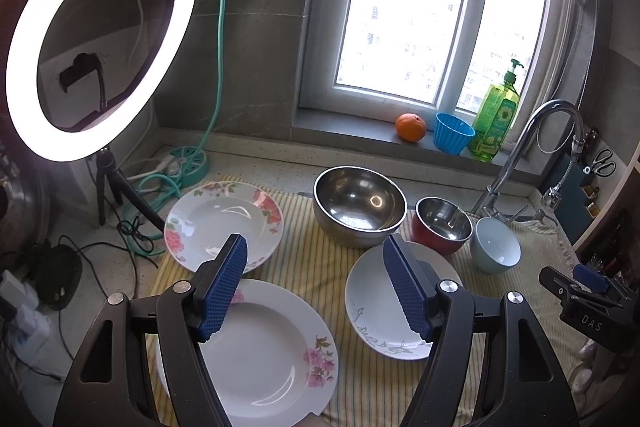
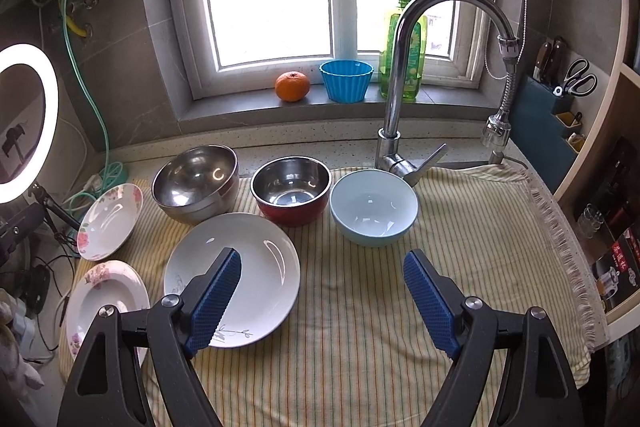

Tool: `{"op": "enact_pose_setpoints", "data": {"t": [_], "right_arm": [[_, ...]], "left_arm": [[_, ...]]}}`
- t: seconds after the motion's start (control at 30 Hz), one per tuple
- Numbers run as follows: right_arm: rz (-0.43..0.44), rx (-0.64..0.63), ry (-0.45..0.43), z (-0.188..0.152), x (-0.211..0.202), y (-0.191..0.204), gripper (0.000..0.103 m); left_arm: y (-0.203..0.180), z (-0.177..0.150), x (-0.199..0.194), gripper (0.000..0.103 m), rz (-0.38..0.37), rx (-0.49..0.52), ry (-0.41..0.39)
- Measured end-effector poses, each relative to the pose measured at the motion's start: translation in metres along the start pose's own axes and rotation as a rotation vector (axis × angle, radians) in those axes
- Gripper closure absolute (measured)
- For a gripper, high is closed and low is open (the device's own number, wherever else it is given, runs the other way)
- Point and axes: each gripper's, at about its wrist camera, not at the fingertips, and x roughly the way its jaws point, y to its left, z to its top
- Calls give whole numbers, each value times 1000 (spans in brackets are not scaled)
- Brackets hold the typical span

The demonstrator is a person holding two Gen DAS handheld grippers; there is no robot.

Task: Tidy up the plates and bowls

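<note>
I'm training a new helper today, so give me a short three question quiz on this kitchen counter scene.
1. True or false: the left gripper grips a plate.
2. How many bowls stand on the striped yellow cloth?
3. Which touches the red-sided steel bowl: A, the pale blue ceramic bowl, or B, the round orange fruit?

Key: 1 false, both it and the right gripper are open and empty. 2 three, counting the large steel bowl. 3 A.
</note>
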Motion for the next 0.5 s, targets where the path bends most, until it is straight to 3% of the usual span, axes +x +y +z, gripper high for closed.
{"op": "enact_pose_setpoints", "data": {"t": [0.5], "right_arm": [[92,-19,41,-15,8,6,23]], "left_arm": [[20,-11,0,33,33,-51,33]]}}
